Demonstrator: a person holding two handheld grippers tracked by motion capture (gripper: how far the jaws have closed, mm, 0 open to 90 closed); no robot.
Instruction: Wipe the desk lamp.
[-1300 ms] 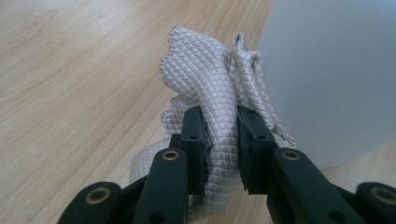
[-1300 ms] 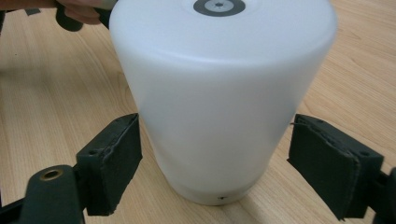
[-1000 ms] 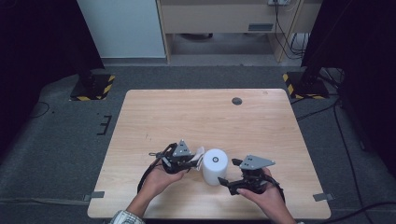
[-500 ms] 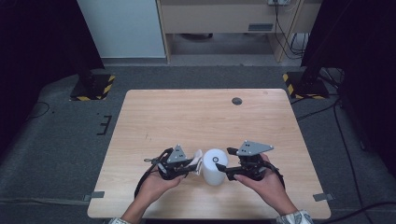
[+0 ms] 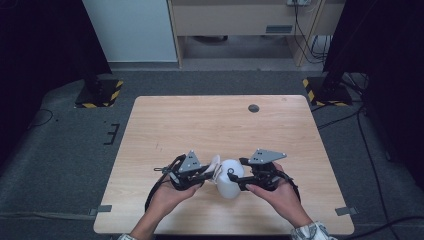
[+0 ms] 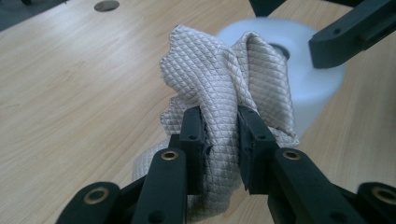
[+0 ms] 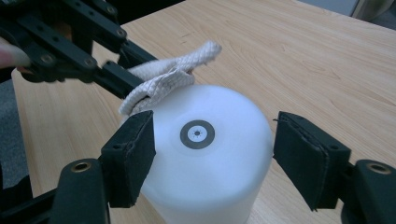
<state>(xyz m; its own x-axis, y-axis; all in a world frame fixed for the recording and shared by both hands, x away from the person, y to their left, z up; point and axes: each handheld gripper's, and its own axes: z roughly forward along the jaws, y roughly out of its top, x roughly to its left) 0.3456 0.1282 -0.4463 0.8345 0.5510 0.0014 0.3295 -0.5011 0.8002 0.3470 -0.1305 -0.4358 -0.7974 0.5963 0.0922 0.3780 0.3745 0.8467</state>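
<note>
Wooden table (image 5: 165,125), white cylinder (image 5: 230,181) on it

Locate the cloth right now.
High view: near table edge, bunched cloth clamped in the left gripper, beside the white cylinder.

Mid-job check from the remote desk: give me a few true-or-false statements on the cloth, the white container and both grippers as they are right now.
1. The left gripper is shut on the quilted cloth. True.
2. The cloth lies flat on the table. False: it is bunched up between the jaws, off the wood.
3. The right gripper straddles the white container. True.
4. The container carries a red lid. False: its top is white with a small grey ring mark.
5. The cloth meets the container's top edge. True.
</note>
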